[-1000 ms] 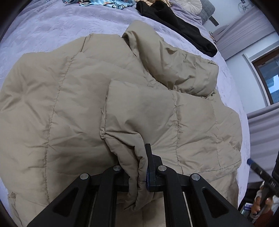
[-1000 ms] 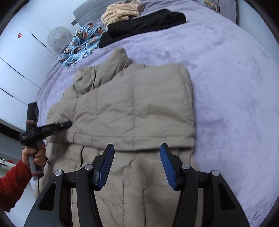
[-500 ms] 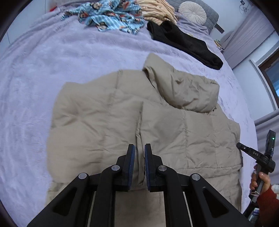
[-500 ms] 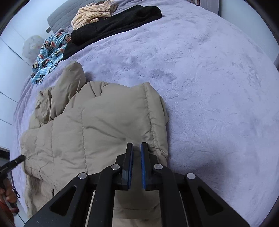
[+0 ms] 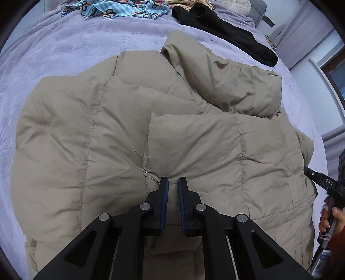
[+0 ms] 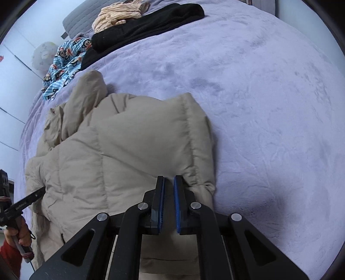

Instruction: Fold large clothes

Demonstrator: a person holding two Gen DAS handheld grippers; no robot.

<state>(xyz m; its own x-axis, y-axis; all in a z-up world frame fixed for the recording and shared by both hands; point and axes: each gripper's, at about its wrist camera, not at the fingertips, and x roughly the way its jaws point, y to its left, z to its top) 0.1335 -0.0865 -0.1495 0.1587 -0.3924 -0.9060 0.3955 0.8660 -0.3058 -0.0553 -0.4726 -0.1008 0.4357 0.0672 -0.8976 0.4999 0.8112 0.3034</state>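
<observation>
A: Where's the jacket point(image 5: 120, 137)?

B: Spread on the purple bedspread point(image 6: 269, 103). Tan, puffy, quilted. The hood point(image 5: 226, 79) lies bunched at the far end. One quilted panel point(image 5: 215, 155) is folded over onto the body.

A: Left gripper point(image 5: 171, 183)?

B: Pointing steeply down, tips right at the near edge of that folded panel. The jaws stand close together, only a thin slit between the blue pads. No fabric visible in the slit. Whether the tips touch the cloth, I can't tell.

A: Right gripper point(image 6: 168, 180)?

B: Same posture. Jaws drawn together, narrow gap, nothing pinched that I can see. It sits over the jacket's edge on the side nearest the open bedspread, just beside a rounded fold point(image 6: 198, 140).

A: Can each camera see the other tool?

B: Yes. From the left wrist, the right one shows at the picture's right border, a hand point(image 5: 328, 217) on its handle. From the right wrist, the left one shows low on the left, held by a hand point(image 6: 18, 233) with a red sleeve point(image 6: 9, 256).

A: Anything else on the bed?

B: Far end: a black garment point(image 6: 146, 23), a blue cartoon-print cloth point(image 6: 62, 62), a cream striped piece point(image 6: 116, 17), a round cushion point(image 6: 44, 56).
</observation>
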